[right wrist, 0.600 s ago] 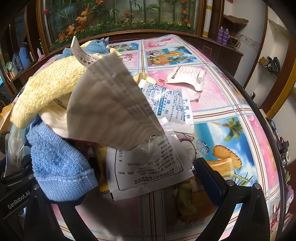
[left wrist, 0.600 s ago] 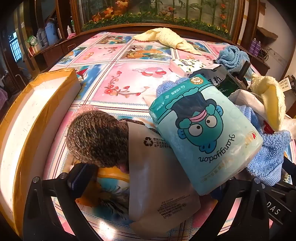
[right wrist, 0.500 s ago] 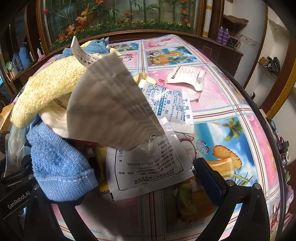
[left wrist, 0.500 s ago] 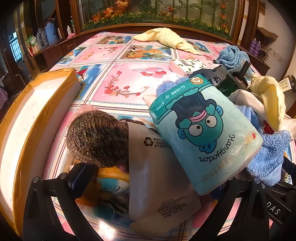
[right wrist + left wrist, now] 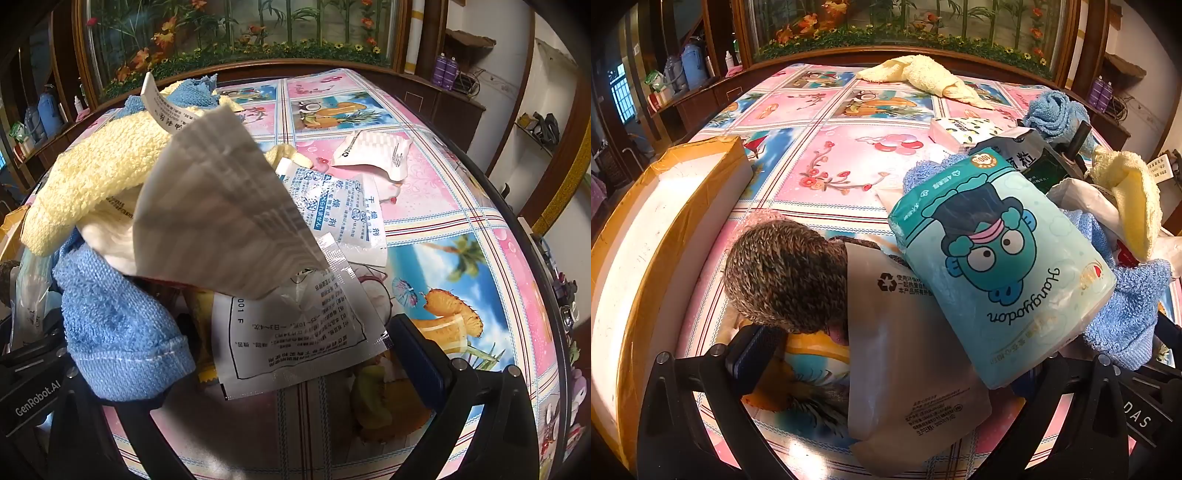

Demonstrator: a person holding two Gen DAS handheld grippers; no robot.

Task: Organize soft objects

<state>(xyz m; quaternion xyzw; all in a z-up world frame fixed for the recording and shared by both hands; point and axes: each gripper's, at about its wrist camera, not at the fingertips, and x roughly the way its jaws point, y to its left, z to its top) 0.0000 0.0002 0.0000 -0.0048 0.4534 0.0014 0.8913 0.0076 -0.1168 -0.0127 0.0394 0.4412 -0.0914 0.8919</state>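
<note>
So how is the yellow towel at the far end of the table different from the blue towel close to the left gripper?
The yellow towel is pale yellow; the blue towel is light blue. The yellow towel lies by itself, spread out on the tablecloth, while the blue towel is bunched in the pile, against the teal tissue pack. Both are soft terry cloth, and neither is gripped.
</note>
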